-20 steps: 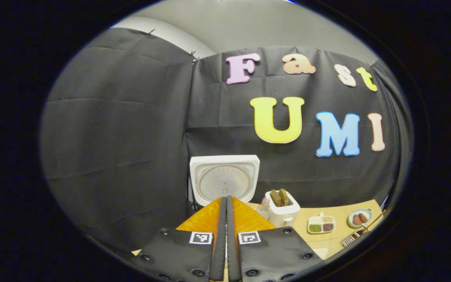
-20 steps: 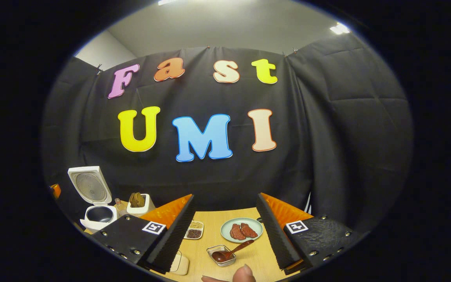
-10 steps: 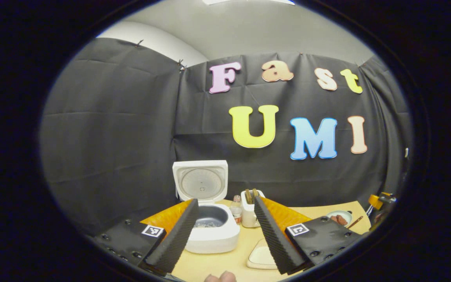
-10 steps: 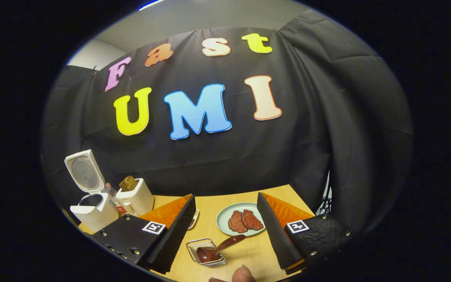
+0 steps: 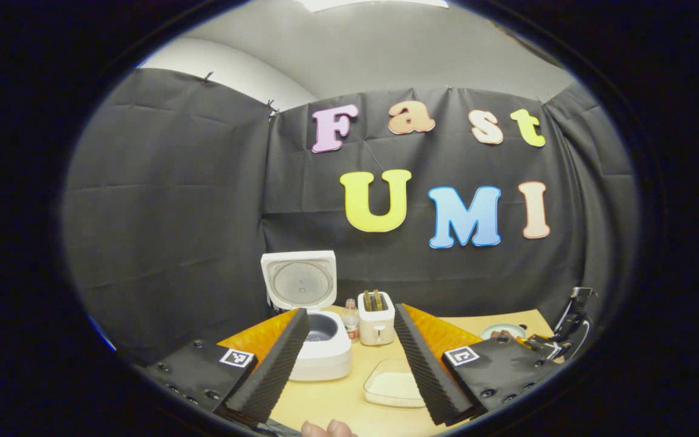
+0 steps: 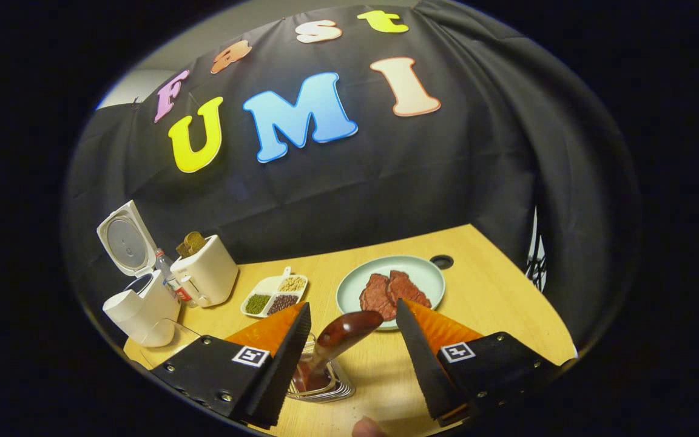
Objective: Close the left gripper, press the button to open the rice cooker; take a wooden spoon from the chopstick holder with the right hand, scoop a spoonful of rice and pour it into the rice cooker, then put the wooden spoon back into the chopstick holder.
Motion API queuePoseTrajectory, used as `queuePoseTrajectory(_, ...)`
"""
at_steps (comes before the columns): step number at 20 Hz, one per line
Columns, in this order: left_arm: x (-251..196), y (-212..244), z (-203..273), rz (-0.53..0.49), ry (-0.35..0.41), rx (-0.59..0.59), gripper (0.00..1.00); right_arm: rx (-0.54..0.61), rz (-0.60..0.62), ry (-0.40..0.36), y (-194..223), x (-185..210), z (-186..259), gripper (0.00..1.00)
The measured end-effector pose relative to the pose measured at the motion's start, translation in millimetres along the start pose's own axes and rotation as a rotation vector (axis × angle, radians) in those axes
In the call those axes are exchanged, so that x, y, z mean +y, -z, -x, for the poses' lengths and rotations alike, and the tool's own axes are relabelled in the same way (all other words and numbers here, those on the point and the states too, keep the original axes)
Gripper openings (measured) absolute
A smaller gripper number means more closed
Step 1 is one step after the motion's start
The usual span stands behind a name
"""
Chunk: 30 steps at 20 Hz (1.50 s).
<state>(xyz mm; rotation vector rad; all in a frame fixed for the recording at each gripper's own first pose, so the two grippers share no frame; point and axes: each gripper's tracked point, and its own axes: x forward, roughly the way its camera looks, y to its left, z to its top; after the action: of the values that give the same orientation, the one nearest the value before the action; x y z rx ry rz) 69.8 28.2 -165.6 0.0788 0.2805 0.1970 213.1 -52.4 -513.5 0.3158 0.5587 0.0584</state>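
Note:
The white rice cooker [image 5: 324, 349] stands open with its lid [image 5: 298, 282] upright. Some way back from it, my left gripper [image 5: 350, 312] is open and holds nothing. In the right gripper view the cooker [image 6: 138, 306] is at the far left. A dark wooden spoon [image 6: 342, 335] stands tilted in a small clear holder [image 6: 325, 388] on the table. Its handle end rises between the fingers of my right gripper [image 6: 352, 306], which is open and wide of the spoon on both sides.
A white toaster [image 6: 205, 273] and a small bottle [image 5: 350, 318] stand beside the cooker. A divided dish of grains [image 6: 273, 296] and a plate of meat [image 6: 425, 273] lie on the wooden table [image 6: 495, 297]. A clear tray [image 5: 393, 383] sits before the left gripper.
My left gripper went from shut to open and drew back from the cooker. My right gripper dropped and moved in until the spoon handle came between its fingers.

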Motion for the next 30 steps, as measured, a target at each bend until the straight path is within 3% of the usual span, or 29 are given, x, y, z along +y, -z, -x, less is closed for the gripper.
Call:
queuePoseTrajectory(2,-4,4,8,-0.021,0.004,0.017,0.98,0.028,-0.045,-0.001,12,3,-4,0.8)
queuePoseTrajectory(5,-4,5,16,-0.041,-0.003,0.029,0.97,0.019,-0.083,0.01,10,11,-11,0.43)
queuePoseTrajectory(7,-7,6,25,-0.034,-0.004,0.022,0.97,0.06,-0.116,-0.005,15,18,-13,0.26)
queuePoseTrajectory(10,-2,10,34,-0.029,-0.017,0.023,0.98,0.105,-0.203,-0.039,11,25,-10,0.25)
queuePoseTrajectory(11,1,11,37,-0.023,-0.024,0.027,0.98,0.106,-0.202,-0.045,7,27,-9,0.18)
queuePoseTrajectory(14,15,11,48,-0.002,-0.052,0.015,0.98,0.139,-0.163,-0.075,5,39,-6,0.18)
queuePoseTrajectory(19,33,5,61,0.053,-0.06,-0.022,0.98,0.093,-0.086,-0.131,-49,71,21,0.18)
queuePoseTrajectory(25,75,-4,74,0.124,-0.056,-0.094,0.97,0.049,0.036,-0.242,-93,157,68,0.18)
queuePoseTrajectory(30,125,-4,84,0.168,-0.025,-0.119,0.93,0.09,0.103,-0.252,-62,224,82,0.18)
